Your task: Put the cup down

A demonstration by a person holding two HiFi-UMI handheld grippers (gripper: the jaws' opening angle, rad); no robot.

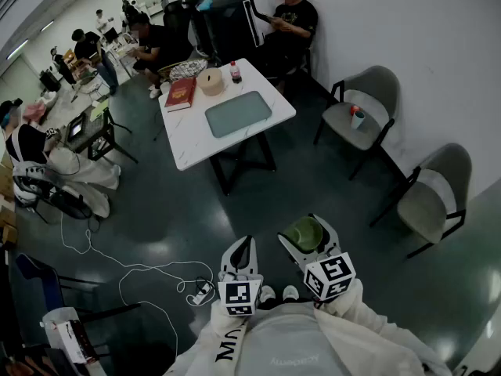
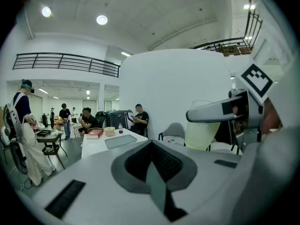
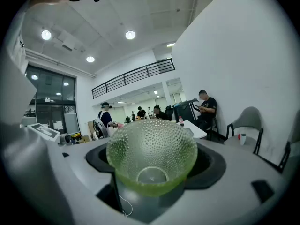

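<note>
your right gripper [image 1: 307, 235] is clamping the green cup [image 3: 152, 153], a translucent dimpled one. its jaws are standing wide, one on each side of the cup's wall. the cup is sitting rim uppermost in the grip, so that the right gripper view is looking down into its open mouth to the round base. you are holding it in the air over the dark floor [image 1: 180, 218], close in front of your body and well apart from the white table [image 1: 188, 135] ahead.

your left gripper [image 1: 243, 246] is hanging just beside the right one, on its left. its jaws are resting together with nothing between them, as the left gripper view is showing.

the table is carrying a red book [image 1: 181, 93], a round beige container [image 1: 210, 81], a bottle [image 1: 235, 72] and a grey tray [image 1: 238, 113]. two grey chairs [image 1: 368, 92] are standing along the wall at right, the nearer to the table bearing a small paper cup [image 1: 357, 119].
</note>
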